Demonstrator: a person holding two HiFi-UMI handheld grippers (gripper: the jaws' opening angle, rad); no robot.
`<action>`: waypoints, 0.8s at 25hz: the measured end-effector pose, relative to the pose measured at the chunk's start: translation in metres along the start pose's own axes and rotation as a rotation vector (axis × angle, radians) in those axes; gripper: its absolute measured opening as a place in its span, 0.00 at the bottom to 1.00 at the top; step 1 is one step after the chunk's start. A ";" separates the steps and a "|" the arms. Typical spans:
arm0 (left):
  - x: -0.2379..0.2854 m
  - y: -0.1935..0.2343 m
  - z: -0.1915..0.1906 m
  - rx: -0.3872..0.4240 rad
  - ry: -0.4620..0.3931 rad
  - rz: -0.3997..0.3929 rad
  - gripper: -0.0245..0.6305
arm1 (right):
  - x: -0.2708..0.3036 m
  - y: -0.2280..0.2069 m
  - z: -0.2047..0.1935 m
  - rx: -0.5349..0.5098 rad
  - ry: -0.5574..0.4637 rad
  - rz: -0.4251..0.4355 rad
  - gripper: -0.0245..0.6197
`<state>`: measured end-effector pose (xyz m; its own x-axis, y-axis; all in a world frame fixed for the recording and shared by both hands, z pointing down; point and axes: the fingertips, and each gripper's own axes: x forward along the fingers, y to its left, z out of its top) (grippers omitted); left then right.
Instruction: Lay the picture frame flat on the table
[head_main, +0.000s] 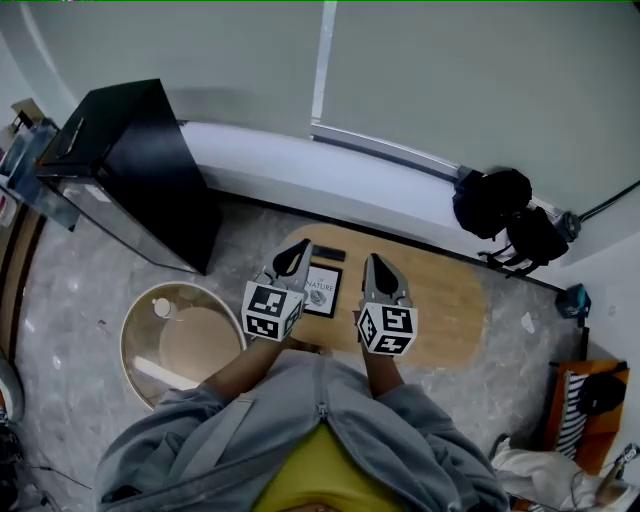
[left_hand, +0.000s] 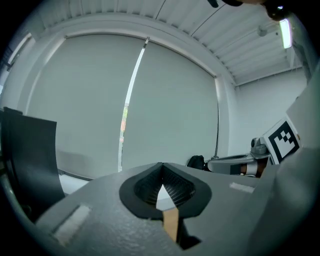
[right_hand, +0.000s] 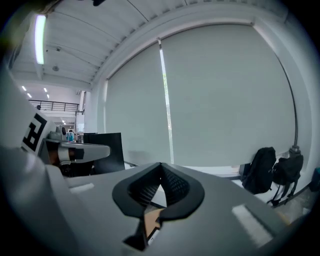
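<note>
Picture frame (head_main: 322, 290) appeared flat on table (head_main: 450, 310); task likely done. Left gripper (head_main: 292, 258), right gripper (head_main: 381, 272) clenched, empty, held either side above frame, likely clearing it.

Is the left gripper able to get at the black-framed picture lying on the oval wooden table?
Probably yes: the black-framed picture lies uncovered on the oval wooden table, close by the left gripper, with nothing between. Its jaws are shut, so they'd need opening first.
</note>
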<state>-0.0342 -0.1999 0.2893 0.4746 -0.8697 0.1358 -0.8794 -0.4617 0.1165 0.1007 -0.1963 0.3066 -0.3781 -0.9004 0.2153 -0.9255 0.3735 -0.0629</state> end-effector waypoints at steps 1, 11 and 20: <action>-0.002 -0.002 0.007 0.013 -0.017 -0.001 0.04 | -0.004 0.002 0.008 -0.016 -0.019 -0.002 0.04; -0.019 -0.022 0.053 0.102 -0.119 -0.011 0.04 | -0.032 0.013 0.056 -0.129 -0.146 -0.031 0.04; -0.016 -0.024 0.052 0.093 -0.119 -0.023 0.04 | -0.030 0.011 0.055 -0.121 -0.149 -0.031 0.04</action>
<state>-0.0230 -0.1839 0.2332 0.4916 -0.8707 0.0157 -0.8707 -0.4911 0.0259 0.1003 -0.1775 0.2455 -0.3567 -0.9317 0.0685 -0.9306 0.3608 0.0615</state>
